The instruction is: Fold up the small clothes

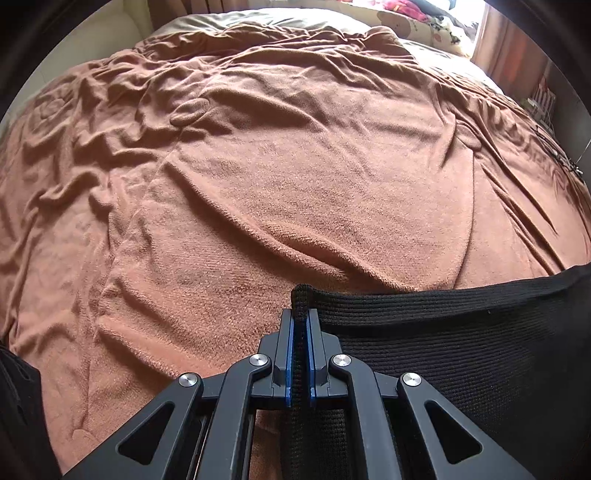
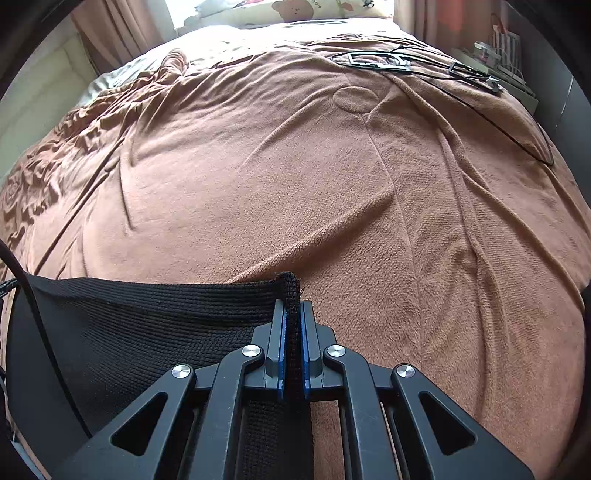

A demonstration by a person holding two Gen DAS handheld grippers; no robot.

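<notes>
A black knitted garment (image 1: 461, 332) is stretched between my two grippers above a bed covered by a brown fleece blanket (image 1: 258, 166). My left gripper (image 1: 300, 314) is shut on the garment's left corner, which pokes up between the blue pads. In the right wrist view the same black garment (image 2: 147, 317) runs off to the left, and my right gripper (image 2: 291, 306) is shut on its right corner. The top edge hangs taut between the two corners. The lower part of the garment is hidden behind the gripper bodies.
The wrinkled brown blanket (image 2: 332, 184) spreads over the whole bed. Black cables and flat black frames (image 2: 373, 59) lie at its far right. Patterned pillows (image 1: 417, 26) sit at the head by a bright window. A cluttered side shelf (image 2: 506, 55) stands beyond the bed's right edge.
</notes>
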